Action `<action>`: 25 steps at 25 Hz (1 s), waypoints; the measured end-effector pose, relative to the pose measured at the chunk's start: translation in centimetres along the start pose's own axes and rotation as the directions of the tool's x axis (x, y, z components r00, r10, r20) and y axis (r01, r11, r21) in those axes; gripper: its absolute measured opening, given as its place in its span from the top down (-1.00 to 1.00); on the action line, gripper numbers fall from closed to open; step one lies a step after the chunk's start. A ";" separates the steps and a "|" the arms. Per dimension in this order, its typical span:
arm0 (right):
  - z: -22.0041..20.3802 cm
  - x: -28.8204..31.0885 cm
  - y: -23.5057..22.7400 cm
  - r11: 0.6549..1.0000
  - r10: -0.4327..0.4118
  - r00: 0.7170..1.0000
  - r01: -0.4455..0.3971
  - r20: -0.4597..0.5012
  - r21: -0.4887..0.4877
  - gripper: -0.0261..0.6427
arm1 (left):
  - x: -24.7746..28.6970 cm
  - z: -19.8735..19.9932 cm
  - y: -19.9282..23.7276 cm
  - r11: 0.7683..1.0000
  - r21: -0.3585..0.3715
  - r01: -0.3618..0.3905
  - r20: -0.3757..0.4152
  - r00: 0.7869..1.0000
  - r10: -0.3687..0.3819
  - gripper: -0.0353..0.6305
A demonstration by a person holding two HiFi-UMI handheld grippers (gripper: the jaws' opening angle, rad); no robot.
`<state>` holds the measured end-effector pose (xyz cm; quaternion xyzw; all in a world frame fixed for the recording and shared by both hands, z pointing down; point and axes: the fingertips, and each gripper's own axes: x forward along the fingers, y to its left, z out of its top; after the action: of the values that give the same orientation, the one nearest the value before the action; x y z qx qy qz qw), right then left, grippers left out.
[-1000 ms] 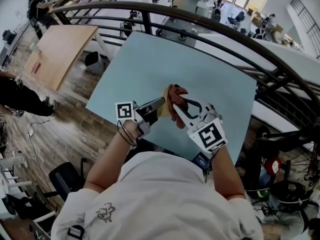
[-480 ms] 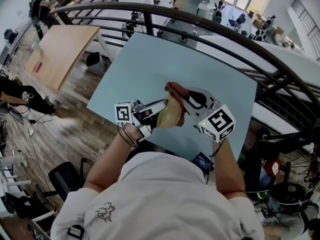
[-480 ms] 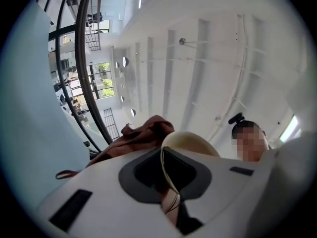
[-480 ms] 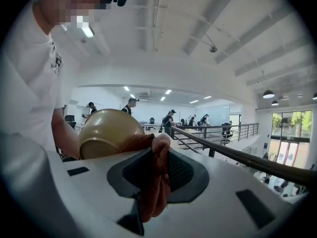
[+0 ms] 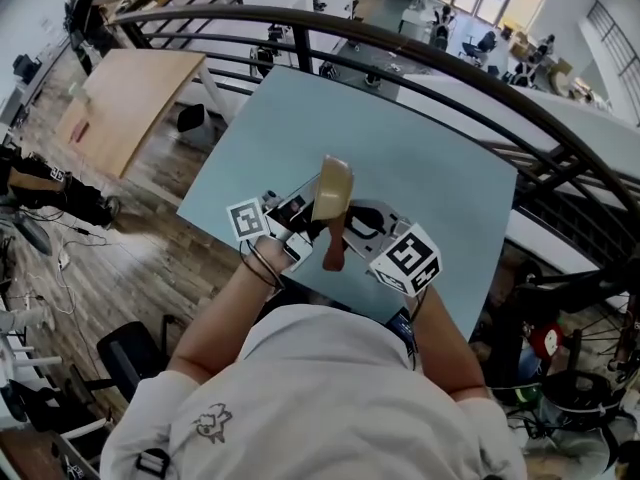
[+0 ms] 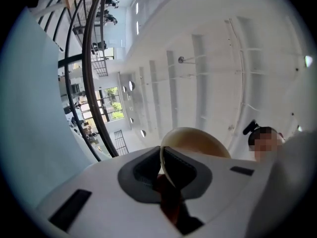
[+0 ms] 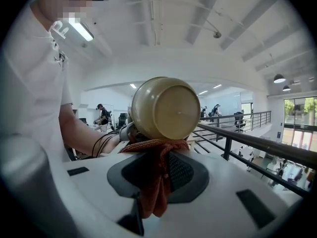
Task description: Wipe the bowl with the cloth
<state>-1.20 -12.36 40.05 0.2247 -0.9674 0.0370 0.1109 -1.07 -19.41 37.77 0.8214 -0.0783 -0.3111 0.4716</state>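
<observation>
A tan bowl (image 5: 332, 183) is held up on edge above the pale blue table (image 5: 430, 168). My left gripper (image 5: 308, 216) is shut on its rim, as the left gripper view shows, where the bowl (image 6: 197, 142) rises from between the pads. The jaws have just been opening a little, with the rim still between them. My right gripper (image 5: 345, 236) is shut on a red cloth (image 5: 333, 250) that hangs just below the bowl. In the right gripper view the cloth (image 7: 154, 182) drapes from the jaws and touches the bowl's underside (image 7: 166, 108).
A dark metal railing (image 5: 480, 78) curves round the table's far side. A wooden table (image 5: 120, 98) stands on the floor at the left. A small dark device (image 5: 405, 321) lies at the table's near edge.
The left gripper has lifted the bowl and tipped it up on edge. The right gripper has drawn the cloth from the bowl's far side to below it, nearer the person.
</observation>
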 end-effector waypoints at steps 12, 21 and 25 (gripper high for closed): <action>2.2 -1.1 1.9 0.998 0.029 0.998 -0.026 0.051 -0.049 0.65 | -3.2 0.2 5.1 0.972 0.010 -0.234 0.053 0.971 0.234 0.79; 5.4 -3.3 -1.3 0.995 -0.065 0.986 0.076 0.155 -0.062 0.65 | -3.6 -2.3 6.1 0.957 0.024 -0.289 -0.037 0.956 0.290 0.81; 6.4 -4.3 -3.2 0.991 -0.117 0.974 0.126 0.193 -0.037 0.65 | -3.6 -3.5 5.7 0.960 0.044 -0.277 -0.100 0.955 0.280 0.82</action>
<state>2.68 -14.16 32.95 0.2831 -0.9586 -0.0154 0.0257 -1.01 -18.44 45.29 0.8242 -0.1730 -0.1968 0.5021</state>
